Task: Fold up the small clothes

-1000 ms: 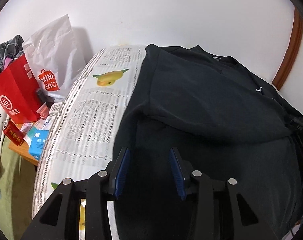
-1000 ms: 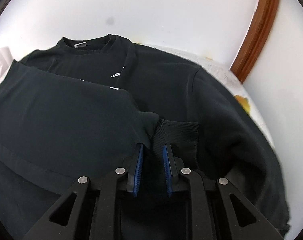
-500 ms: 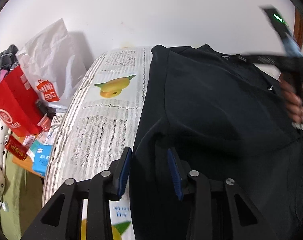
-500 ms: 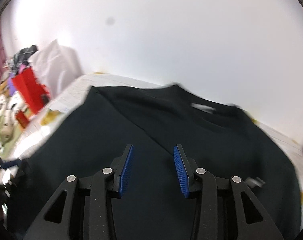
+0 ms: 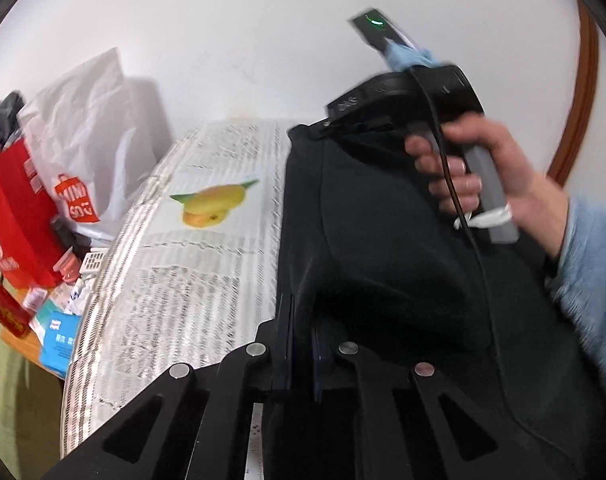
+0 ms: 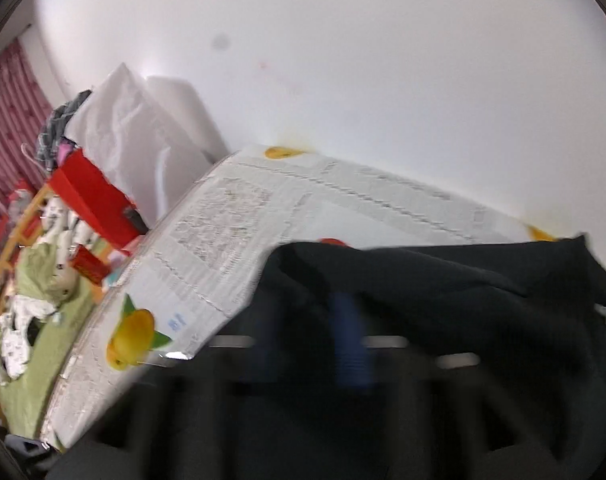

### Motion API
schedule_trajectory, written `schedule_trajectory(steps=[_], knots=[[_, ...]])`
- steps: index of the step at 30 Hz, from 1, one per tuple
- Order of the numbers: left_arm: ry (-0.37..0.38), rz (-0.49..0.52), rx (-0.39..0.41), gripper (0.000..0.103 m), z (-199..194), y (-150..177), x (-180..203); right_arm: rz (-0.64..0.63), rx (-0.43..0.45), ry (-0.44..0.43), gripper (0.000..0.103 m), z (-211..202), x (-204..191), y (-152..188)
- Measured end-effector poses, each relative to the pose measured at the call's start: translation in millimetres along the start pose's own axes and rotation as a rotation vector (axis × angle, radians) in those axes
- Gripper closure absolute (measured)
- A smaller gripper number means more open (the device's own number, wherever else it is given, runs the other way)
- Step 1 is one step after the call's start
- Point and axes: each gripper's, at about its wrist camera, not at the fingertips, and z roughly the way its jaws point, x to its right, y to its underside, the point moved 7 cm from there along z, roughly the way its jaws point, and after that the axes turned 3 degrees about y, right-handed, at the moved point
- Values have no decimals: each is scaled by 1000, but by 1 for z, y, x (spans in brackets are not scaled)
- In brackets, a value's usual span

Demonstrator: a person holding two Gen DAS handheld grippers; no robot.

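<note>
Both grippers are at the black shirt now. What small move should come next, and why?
Probably lift the left gripper a little and carry its pinched edge across. Its fingers are closed on the near edge of the black shirt, while the right gripper has reached the far corner. Its view is too blurred to confirm a grasp.

The printed cloth [image 5: 207,248] left of the black sweatshirt [image 5: 383,248] lies bare. Beyond its left edge, a red bag [image 5: 15,208] and white bag [image 5: 87,140] crowd the way.
</note>
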Motion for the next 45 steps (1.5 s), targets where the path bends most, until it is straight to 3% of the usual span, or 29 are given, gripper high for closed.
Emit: schedule_trajectory(steps=[2, 3, 5, 9, 11, 12, 14, 18, 22, 25, 28, 32, 34, 36, 39, 41, 45], knots=[[-15, -25, 11, 96, -1, -1, -6, 27, 111, -48, 94, -18, -3, -14], [-23, -44, 6, 96, 1, -1, -10, 51, 126, -67, 94, -20, -2, -17], [-24, -75, -23, 96, 6, 2, -15, 75, 117, -71, 94, -12, -8, -21], [10, -129, -60, 96, 14, 4, -21, 15, 28, 49, 92, 29, -16, -8], [3, -121, -69, 95, 15, 5, -20, 28, 6, 55, 86, 28, -12, -5], [-7, -114, -72, 93, 15, 5, -19, 44, 9, 54, 82, 20, -10, -6], [-18, -103, -71, 88, 11, 5, -17, 69, 27, 75, 65, -7, -2, -6], [-7, -106, -48, 71, -3, 1, -12, 45, 102, 160, 61, -83, 19, 16], [13, -93, -45, 66, -15, 3, -1, 59, 128, 340, 55, -172, 63, 75], [40, -82, -48, 52, -27, 7, 13, 129, 128, 486, 49, -244, 113, 145], [49, -51, -45, 49, -40, 15, 26, 226, 128, 651, 46, -320, 165, 223], [48, -35, -66, 45, -52, 31, 34, 332, 82, 845, 27, -407, 221, 327], [43, -42, -82, 45, -56, 41, 36, 382, 44, 946, 25, -442, 247, 381], [44, -61, -103, 45, -58, 51, 37, 445, -10, 991, 23, -468, 269, 431], [34, -77, -126, 45, -61, 67, 39, 551, -20, 1010, 23, -493, 292, 490], [11, -70, -134, 45, -62, 75, 42, 590, -22, 1012, 23, -502, 304, 518], [-11, -61, -150, 45, -61, 87, 46, 611, -10, 1010, 23, -504, 322, 538]])
